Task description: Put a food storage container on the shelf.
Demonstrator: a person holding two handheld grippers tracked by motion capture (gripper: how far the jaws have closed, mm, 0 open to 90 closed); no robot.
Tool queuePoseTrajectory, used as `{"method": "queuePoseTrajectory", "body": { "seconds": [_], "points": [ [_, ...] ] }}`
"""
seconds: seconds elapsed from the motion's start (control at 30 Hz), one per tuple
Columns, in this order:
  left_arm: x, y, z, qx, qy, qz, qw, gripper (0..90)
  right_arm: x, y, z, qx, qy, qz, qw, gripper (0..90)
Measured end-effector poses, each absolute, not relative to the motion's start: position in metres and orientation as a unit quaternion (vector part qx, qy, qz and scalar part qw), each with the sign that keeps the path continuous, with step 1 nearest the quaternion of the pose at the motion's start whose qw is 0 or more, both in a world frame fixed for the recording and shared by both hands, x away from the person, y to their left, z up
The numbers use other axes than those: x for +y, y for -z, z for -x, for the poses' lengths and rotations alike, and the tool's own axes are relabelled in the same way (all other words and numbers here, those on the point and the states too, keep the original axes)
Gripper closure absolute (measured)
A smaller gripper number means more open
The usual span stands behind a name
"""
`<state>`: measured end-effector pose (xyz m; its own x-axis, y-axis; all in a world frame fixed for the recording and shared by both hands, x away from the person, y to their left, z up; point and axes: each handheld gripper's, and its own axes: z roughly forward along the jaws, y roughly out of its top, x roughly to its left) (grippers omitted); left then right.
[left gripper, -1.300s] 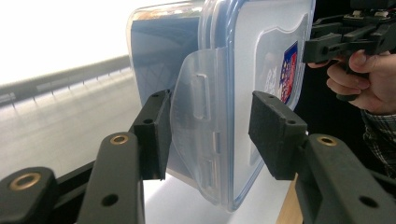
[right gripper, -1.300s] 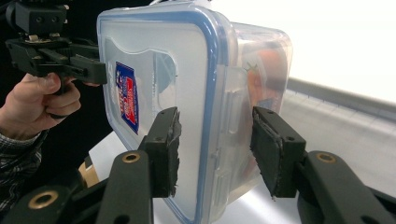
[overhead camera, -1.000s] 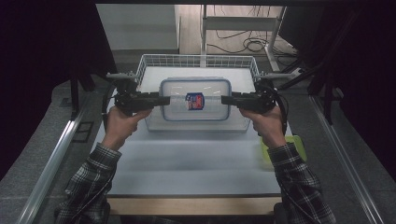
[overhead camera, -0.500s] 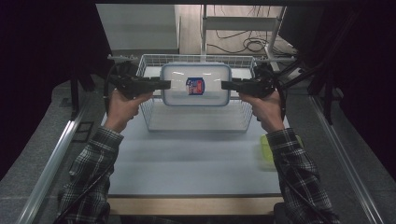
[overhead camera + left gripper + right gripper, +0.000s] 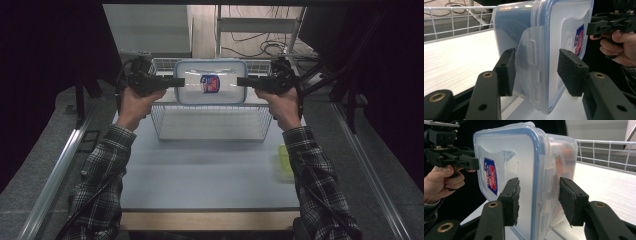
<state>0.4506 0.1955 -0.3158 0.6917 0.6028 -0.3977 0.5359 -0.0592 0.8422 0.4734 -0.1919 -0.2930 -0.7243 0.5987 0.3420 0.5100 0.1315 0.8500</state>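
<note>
Lidded plastic food container (image 5: 210, 82) held above wire basket (image 5: 215, 122), level, for likely lowering inside. Left gripper (image 5: 176, 82) pinching 1 end, right gripper (image 5: 243, 81) pinching opposite end: 2-sided clamp over lid and base prevents tipping.

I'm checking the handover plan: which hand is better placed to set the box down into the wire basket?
Neither alone, I'd judge: the left gripper and the right gripper each clamp one end of the box, level above the wire basket. Lowering needs both; the right is no better placed.
</note>
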Motion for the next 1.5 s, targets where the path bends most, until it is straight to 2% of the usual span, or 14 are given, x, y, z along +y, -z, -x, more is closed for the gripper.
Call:
{"method": "queuePoseTrajectory", "body": {
  "seconds": [0.83,1.1,1.3,1.37,1.5],
  "points": [
    [0.194,0.316,-0.465,0.408,-0.039,-0.715,0.567,46.9,-0.189,0.298,-0.484,0.738,-0.555,-0.380,0.056,50.2],
    [0.191,0.315,-0.463,0.411,-0.061,-0.724,0.550,45.4,-0.187,0.298,-0.485,0.735,-0.553,-0.387,0.067,49.5],
    [0.183,0.319,-0.464,0.416,-0.088,-0.745,0.514,43.2,-0.184,0.300,-0.485,0.740,-0.541,-0.393,0.078,49.9],
    [0.182,0.322,-0.466,0.420,-0.077,-0.743,0.516,40.0,-0.183,0.302,-0.486,0.742,-0.528,-0.405,0.085,45.8],
    [0.186,0.323,-0.466,0.421,-0.066,-0.731,0.533,41.9,-0.184,0.305,-0.488,0.740,-0.528,-0.407,0.089,49.9]
  ]
}}
